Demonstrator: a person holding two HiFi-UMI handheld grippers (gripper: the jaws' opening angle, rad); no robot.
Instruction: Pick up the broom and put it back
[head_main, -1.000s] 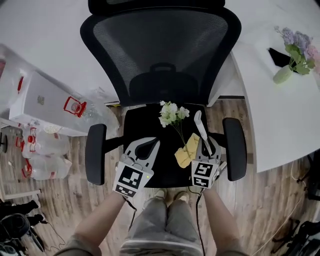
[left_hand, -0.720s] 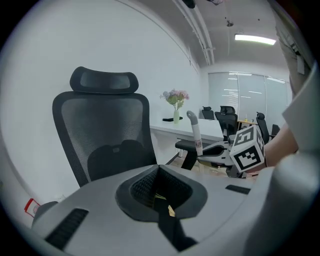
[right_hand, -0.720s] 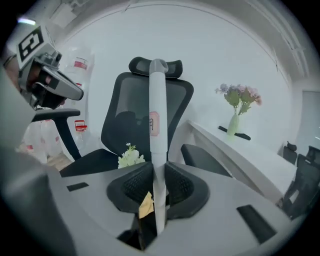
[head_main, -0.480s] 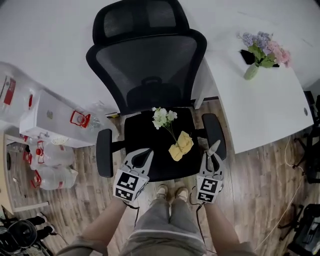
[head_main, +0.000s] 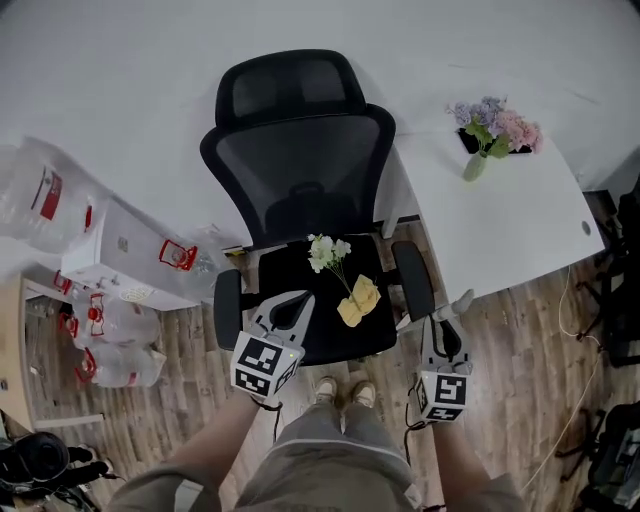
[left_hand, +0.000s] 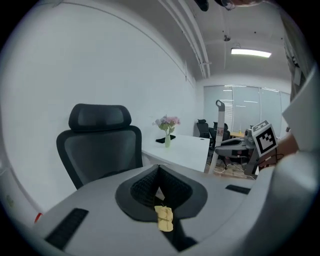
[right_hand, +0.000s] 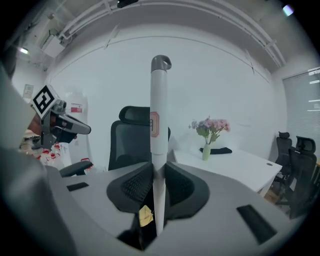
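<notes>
I'm pinching the broom handle (right_hand: 159, 100) in my right gripper (right_hand: 159, 169), left gripper (left_hand: 159, 170) closed, empty; handle could be pivoting into the office chair (head_main: 300, 170).

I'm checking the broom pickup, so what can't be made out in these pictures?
- Broom head: no view shows it; in the right gripper view its handle vanishes behind the right gripper.
- Handle label: right gripper view, too blurred to read.
- Where the broom belongs: no holder shows in any view.
</notes>
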